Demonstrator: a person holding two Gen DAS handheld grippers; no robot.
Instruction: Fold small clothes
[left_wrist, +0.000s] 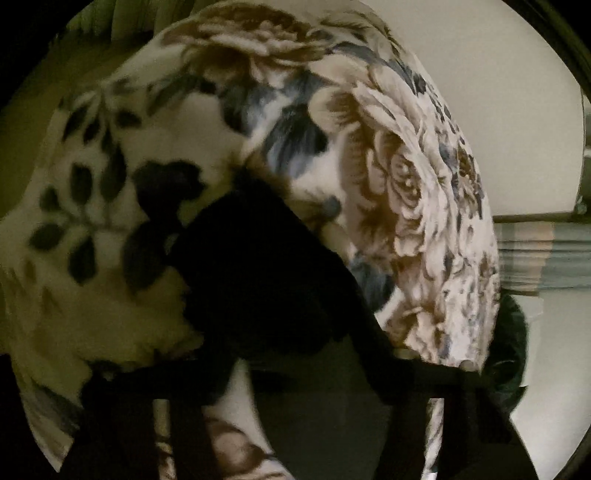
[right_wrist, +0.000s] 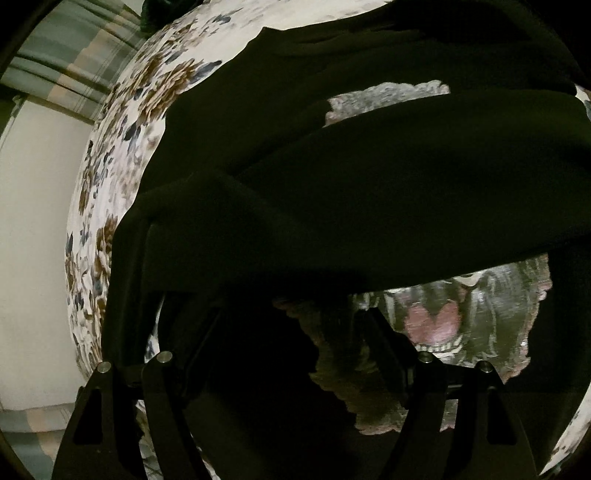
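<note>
A black garment (right_wrist: 369, 177) lies on a floral bedspread (right_wrist: 110, 229) and fills most of the right wrist view, with one layer folded over another. A grey patterned print (right_wrist: 388, 98) shows between the layers. My right gripper (right_wrist: 291, 325) sits low under the draped edge, its fingertips hidden by the cloth. In the left wrist view the black garment (left_wrist: 266, 266) hangs over my left gripper (left_wrist: 295, 354), above the floral bedspread (left_wrist: 406, 184). The fingertips are covered by cloth.
A white wall (left_wrist: 498, 110) and a plaid curtain or cloth (left_wrist: 546, 254) stand beyond the bed's edge. The plaid cloth (right_wrist: 62, 62) and pale wall (right_wrist: 33, 258) show at the left of the right wrist view. A grey patterned piece (right_wrist: 476, 321) lies under the garment.
</note>
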